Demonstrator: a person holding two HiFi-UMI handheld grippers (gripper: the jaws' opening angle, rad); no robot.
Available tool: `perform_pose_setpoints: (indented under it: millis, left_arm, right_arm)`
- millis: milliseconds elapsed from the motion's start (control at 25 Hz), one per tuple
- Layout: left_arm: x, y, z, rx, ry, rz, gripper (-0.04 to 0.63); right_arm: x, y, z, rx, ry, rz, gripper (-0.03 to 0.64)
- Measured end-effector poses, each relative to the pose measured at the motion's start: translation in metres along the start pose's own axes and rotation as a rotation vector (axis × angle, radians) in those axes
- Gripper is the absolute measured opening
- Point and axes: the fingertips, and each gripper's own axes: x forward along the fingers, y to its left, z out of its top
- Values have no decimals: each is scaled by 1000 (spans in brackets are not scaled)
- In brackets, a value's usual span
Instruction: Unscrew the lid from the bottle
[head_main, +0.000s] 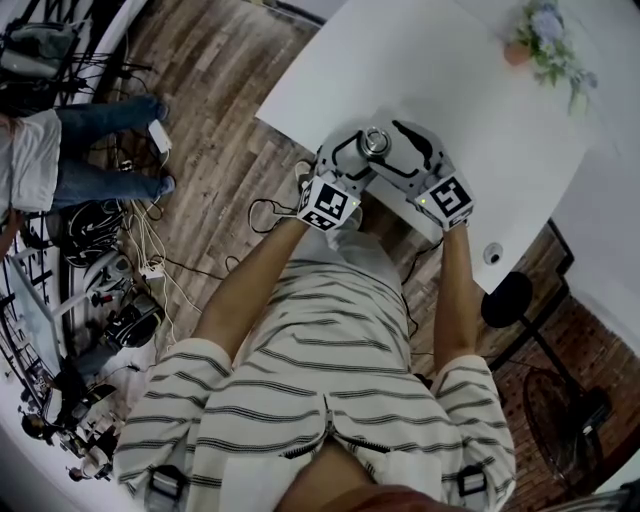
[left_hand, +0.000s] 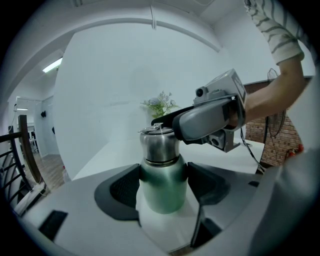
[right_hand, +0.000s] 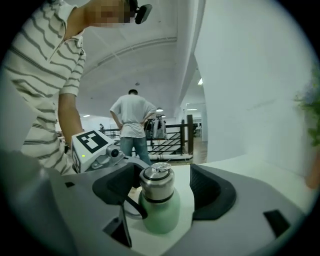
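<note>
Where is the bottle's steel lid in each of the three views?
Head view: the lid is at upper centre, near the edge of the white table.
Left gripper view: centre, atop the bottle's green body.
Right gripper view: lower centre, again atop the green body.
Shared landmark: the flowers, top right in the head view and behind the lid in the left gripper view. They are probably the green blur at the right gripper view's right edge.

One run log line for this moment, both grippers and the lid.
left gripper: shut on bottle | right gripper: open, lid between jaws | lid: on
</note>
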Motion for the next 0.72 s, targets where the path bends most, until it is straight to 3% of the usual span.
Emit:
perform_pose_setpoints:
  millis: [160,360,720]
  left_arm:
    - [-1,-1,0,2,-1,3,302]
    - [-3,-1,-2,1,-1,7,302]
    - [-3,2,1,-3,-3,11,302]
  right_arm:
    - [-3,-2,4,14,-15,-224,334]
    - [1,5,-4,96,-5,-435,294]
    - [13,6,-13,114,9,-534,250]
